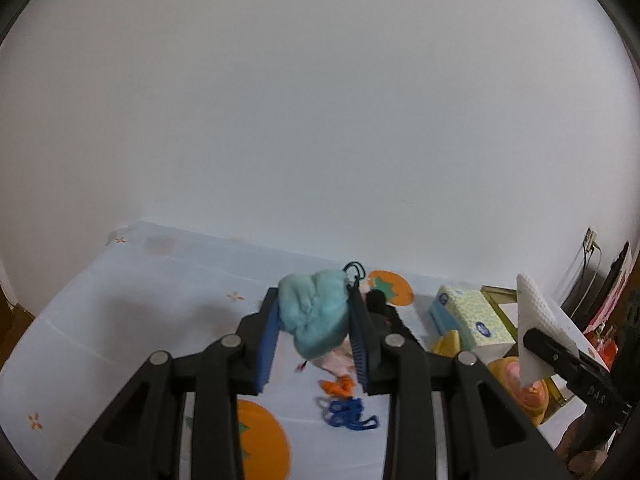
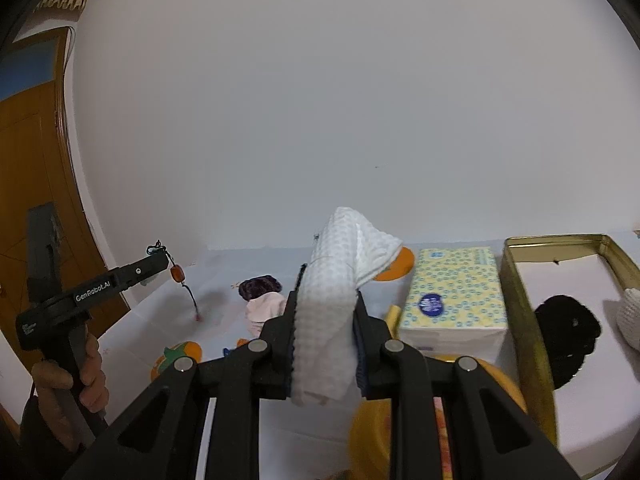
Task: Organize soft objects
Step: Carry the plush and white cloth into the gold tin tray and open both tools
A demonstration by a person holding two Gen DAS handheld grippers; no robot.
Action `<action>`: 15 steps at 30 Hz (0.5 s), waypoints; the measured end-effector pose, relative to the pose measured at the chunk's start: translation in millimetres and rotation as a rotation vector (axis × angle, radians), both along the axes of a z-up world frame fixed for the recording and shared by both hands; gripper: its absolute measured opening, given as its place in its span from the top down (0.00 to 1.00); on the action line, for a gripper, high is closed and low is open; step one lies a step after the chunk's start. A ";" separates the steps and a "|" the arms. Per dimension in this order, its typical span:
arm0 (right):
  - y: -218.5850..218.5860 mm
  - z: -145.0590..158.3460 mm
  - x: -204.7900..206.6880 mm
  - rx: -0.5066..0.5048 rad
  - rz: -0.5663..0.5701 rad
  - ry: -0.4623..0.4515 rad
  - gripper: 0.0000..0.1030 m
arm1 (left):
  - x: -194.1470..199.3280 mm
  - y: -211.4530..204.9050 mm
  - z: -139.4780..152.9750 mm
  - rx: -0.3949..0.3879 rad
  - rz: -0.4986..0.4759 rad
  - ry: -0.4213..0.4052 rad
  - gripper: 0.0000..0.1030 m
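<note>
We carry two soft things at once. The left gripper [image 1: 316, 316] is clenched on a teal plush toy [image 1: 316, 312], lifted clear of the tablecloth [image 1: 120, 300]; its dark cord with an orange bead [image 2: 177, 273] dangles below in the right wrist view. The right gripper [image 2: 325, 316] pinches a folded white waffle cloth [image 2: 332, 300], held up near the gold tin [image 2: 520, 320] at the right.

To do this step well, we judge the cloth should go over the tin's near wall before the grip is let go, and be lowered flat beside the black knitted piece [image 2: 568, 332] so it does not drape on the rim. The plush should follow with its cord gathered in, not snagging the tissue pack [image 2: 456, 292].

Counted: one teal plush, one white cloth, one tissue pack, one tin. Inside the tin, one black piece and one white knitted item [image 2: 630, 312], partly cut off. Loose on the cloth: one pink fabric [image 2: 264, 308], one purple scrunchie [image 2: 258, 286], one blue cord [image 1: 348, 412], one small orange piece [image 1: 338, 386].
</note>
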State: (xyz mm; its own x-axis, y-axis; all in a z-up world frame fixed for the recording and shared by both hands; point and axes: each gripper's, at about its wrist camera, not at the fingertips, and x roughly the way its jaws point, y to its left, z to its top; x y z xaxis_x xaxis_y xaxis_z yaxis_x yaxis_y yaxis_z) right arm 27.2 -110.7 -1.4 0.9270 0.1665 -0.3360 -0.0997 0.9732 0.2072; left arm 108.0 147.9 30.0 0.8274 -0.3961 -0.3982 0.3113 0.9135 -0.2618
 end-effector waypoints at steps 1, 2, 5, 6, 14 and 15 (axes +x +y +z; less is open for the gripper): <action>-5.1 0.1 -1.8 0.007 -0.001 -0.001 0.76 | -3.2 -6.9 0.7 0.007 -0.003 0.000 0.70; -7.5 1.1 -4.4 0.010 0.001 -0.002 0.76 | -5.8 -14.6 0.7 0.020 -0.009 -0.002 0.70; -18.4 1.3 -9.5 0.012 0.000 -0.008 0.76 | -17.5 -33.7 4.2 0.053 -0.022 -0.011 0.70; -22.9 1.7 -11.9 0.015 0.003 -0.013 0.76 | -20.6 -41.0 5.1 0.057 -0.027 -0.012 0.70; -51.7 4.9 -29.1 0.012 -0.027 -0.041 0.76 | -42.9 -89.6 13.9 0.043 -0.097 -0.029 0.70; -57.0 5.5 -32.8 0.013 -0.034 -0.046 0.76 | -45.9 -98.0 15.8 0.043 -0.107 -0.034 0.70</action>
State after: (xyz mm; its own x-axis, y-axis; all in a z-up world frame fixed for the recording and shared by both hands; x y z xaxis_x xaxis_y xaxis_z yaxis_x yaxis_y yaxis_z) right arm -5.6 -167.7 4.1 0.9465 0.1388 -0.2913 -0.0762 0.9734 0.2162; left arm 62.0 49.8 45.9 0.7946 -0.4663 -0.3888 0.4160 0.8846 -0.2107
